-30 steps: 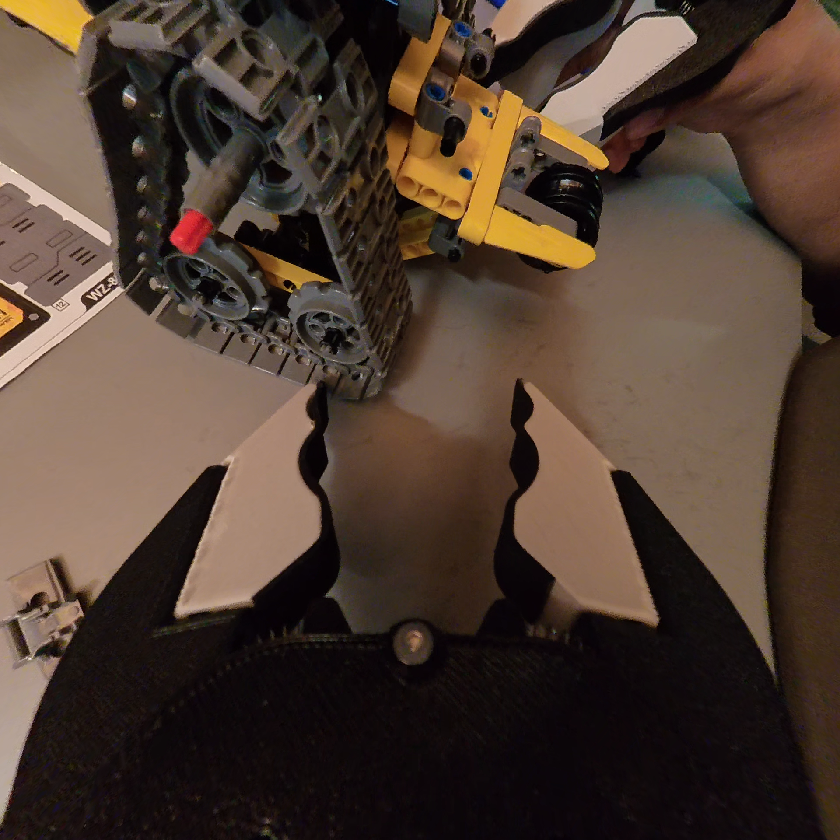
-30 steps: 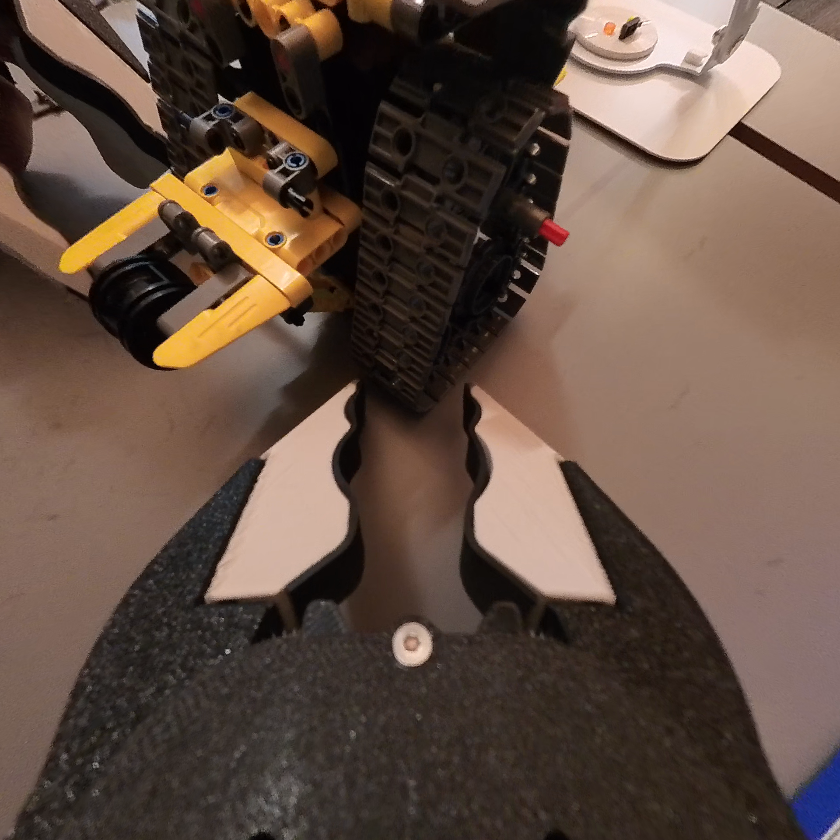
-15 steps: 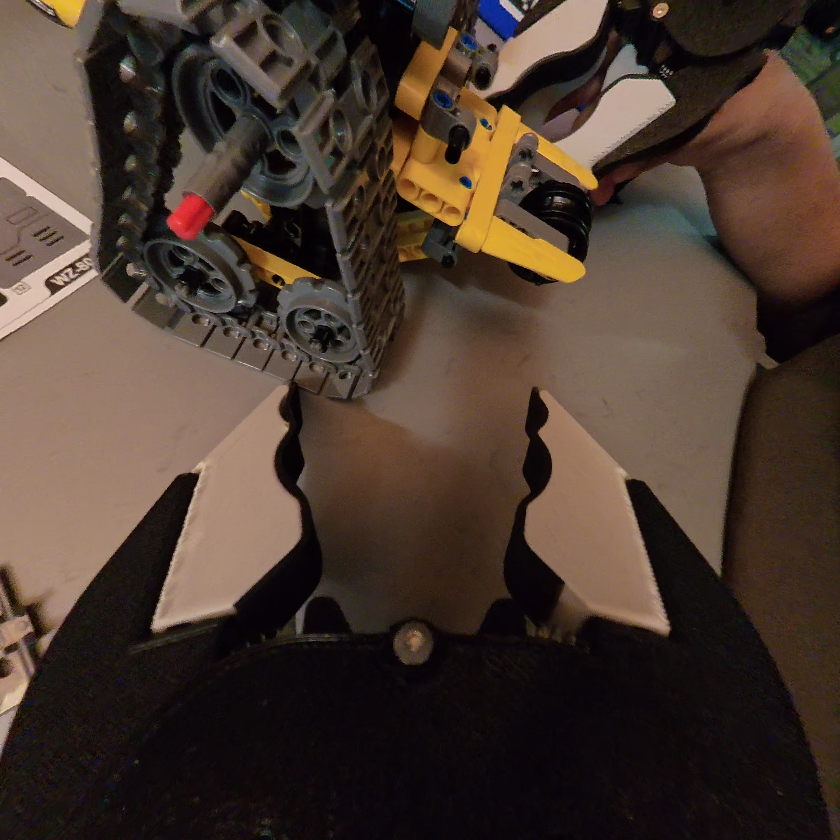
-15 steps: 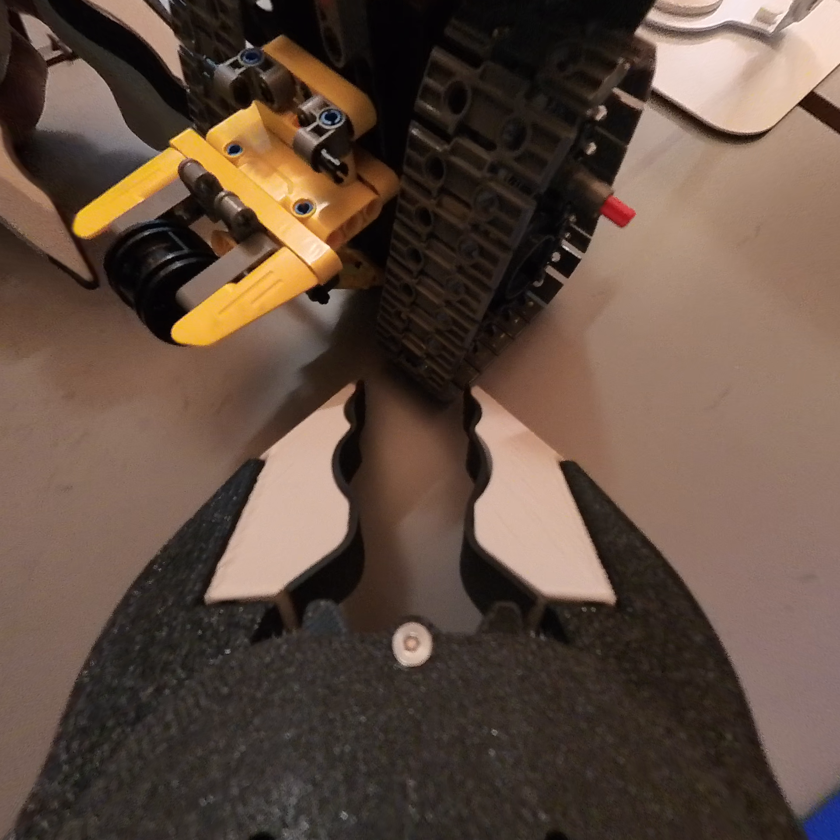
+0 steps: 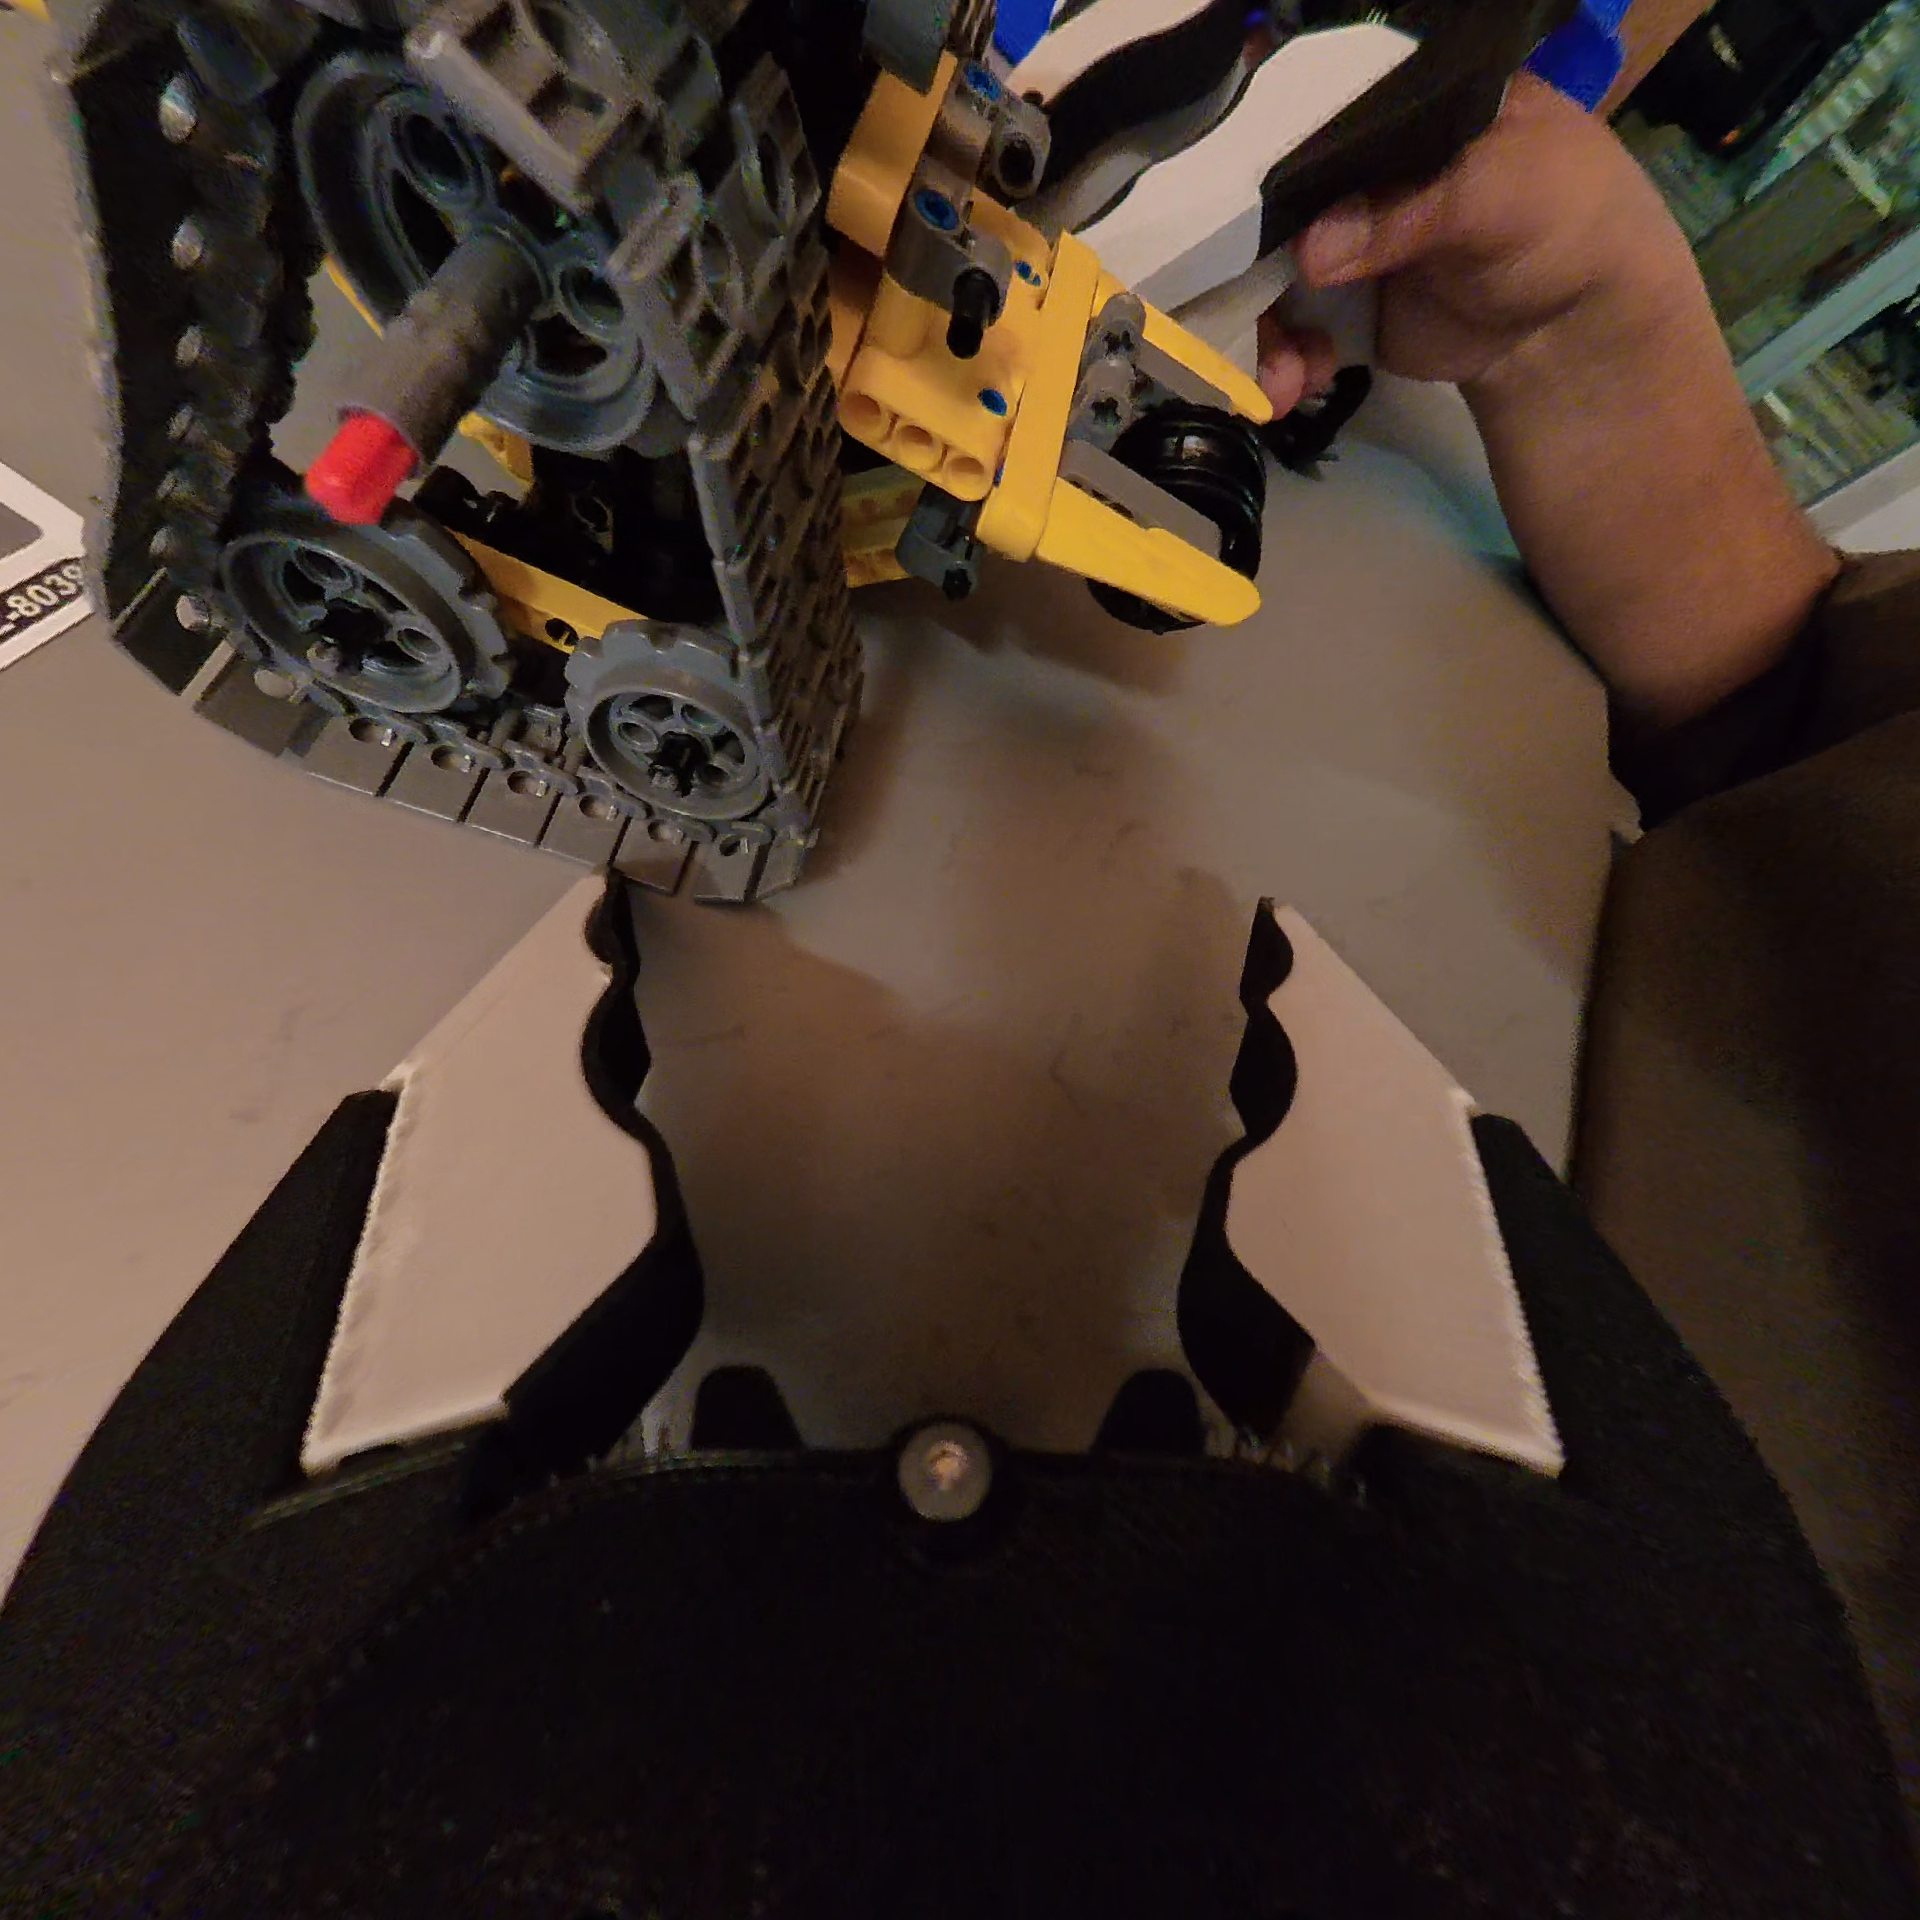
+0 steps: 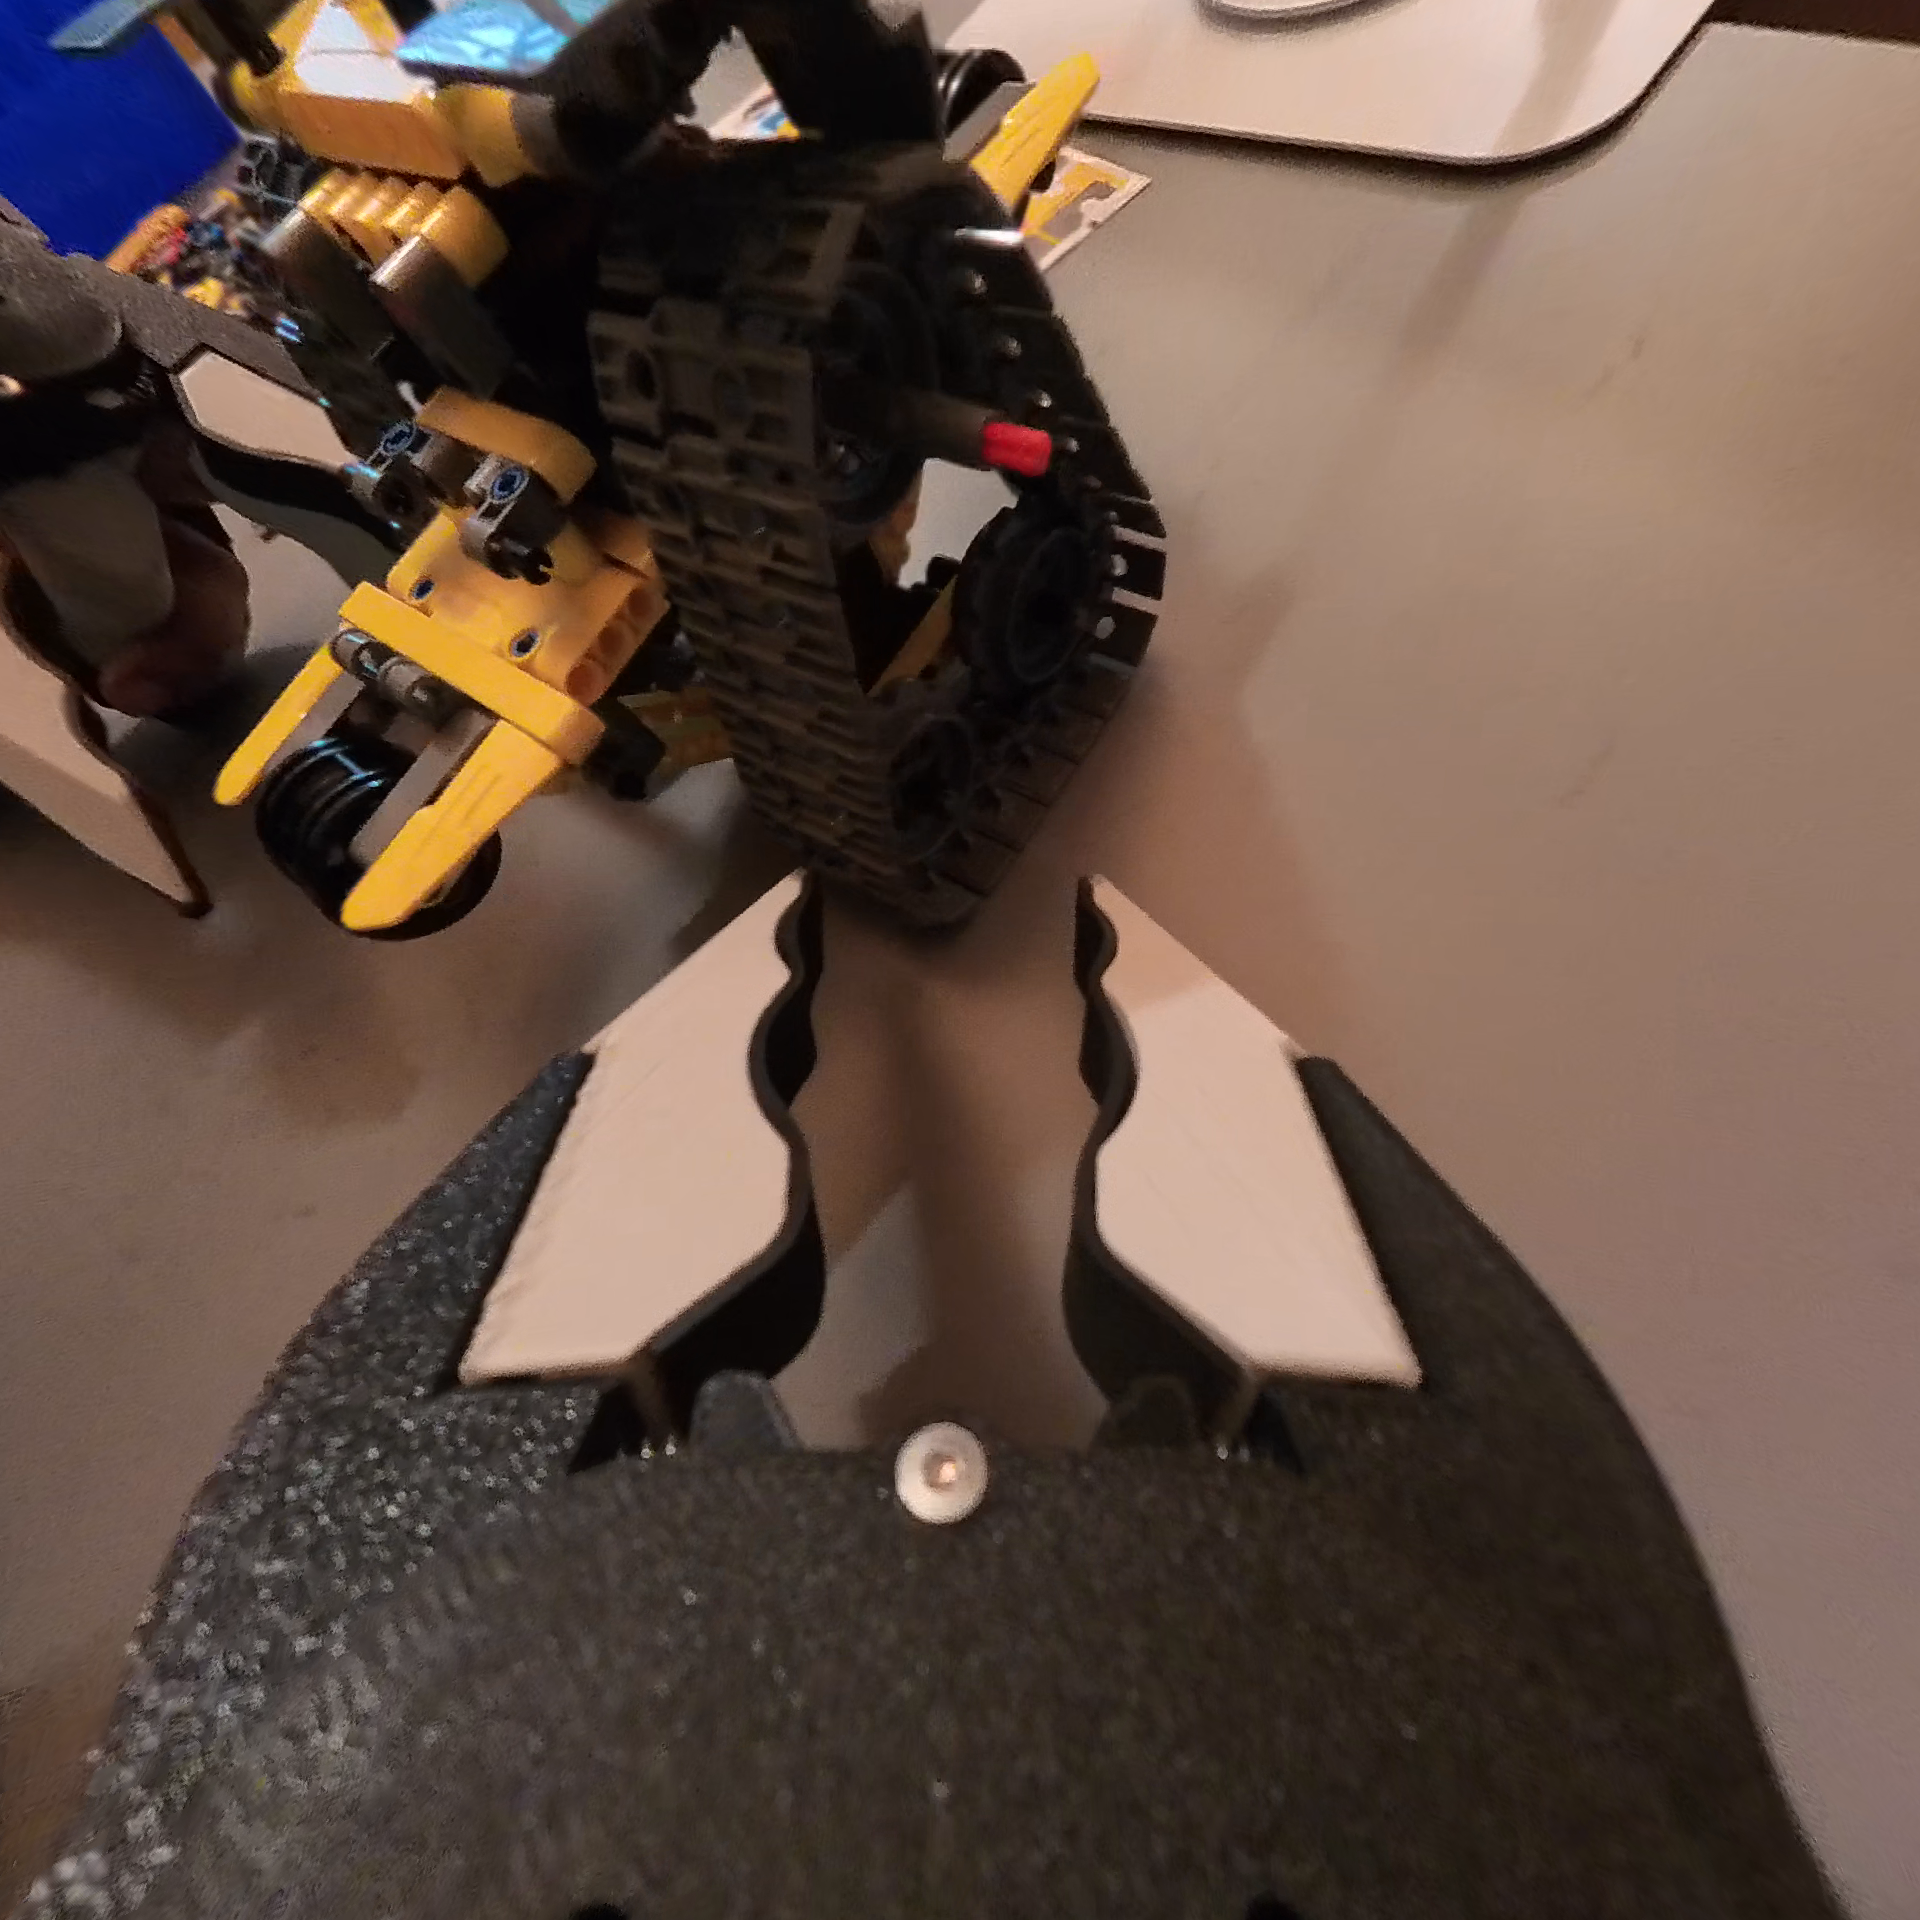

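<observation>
A toy digger point(image 5: 644, 436) made of yellow and grey blocks stands on the grey tabletop point(image 5: 1091, 831) at 12 o'clock. A printed paper sheet point(image 5: 31, 582) lies at 9 o'clock. In the right wrist view, a white flat tray point(image 6: 1351, 83) sits at 1 o'clock and a blue box point(image 6: 94, 125) at 11 o'clock.

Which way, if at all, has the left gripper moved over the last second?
Yes, the left gripper drifted right: against the table, the printed sheet has slid toward the view's left edge. Its jaws also opened wider.
</observation>
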The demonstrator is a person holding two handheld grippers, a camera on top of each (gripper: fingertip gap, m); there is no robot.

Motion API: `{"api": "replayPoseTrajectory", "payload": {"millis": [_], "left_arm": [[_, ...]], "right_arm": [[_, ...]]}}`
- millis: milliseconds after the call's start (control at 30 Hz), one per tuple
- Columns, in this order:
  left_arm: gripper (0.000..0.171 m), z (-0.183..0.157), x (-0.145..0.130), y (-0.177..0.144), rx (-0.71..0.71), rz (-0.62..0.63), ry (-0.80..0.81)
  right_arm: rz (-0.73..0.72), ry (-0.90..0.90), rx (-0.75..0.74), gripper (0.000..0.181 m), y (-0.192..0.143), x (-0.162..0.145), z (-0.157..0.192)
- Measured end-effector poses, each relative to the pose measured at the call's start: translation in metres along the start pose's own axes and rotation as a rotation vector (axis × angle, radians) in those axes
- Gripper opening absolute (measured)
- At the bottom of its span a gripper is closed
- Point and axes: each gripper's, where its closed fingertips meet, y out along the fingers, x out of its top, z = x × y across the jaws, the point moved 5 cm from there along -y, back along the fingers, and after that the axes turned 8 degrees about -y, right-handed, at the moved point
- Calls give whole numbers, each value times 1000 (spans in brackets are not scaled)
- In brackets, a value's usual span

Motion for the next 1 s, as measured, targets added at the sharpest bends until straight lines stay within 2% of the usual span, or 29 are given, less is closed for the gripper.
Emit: {"api": "replayPoseTrajectory", "payload": {"millis": [233, 667, 1000], "left_arm": [[113, 1, 2, -2, -47, -18, -48], [113, 0, 1, 0, -29, -11, -28], [113, 0, 2, 0, -30, -13, -30]], "right_arm": [[49, 72, 164, 54, 12, -3, 15], [73, 9, 110, 49, 15, -4, 18], [68, 25, 123, 48, 14, -3, 17]]}}
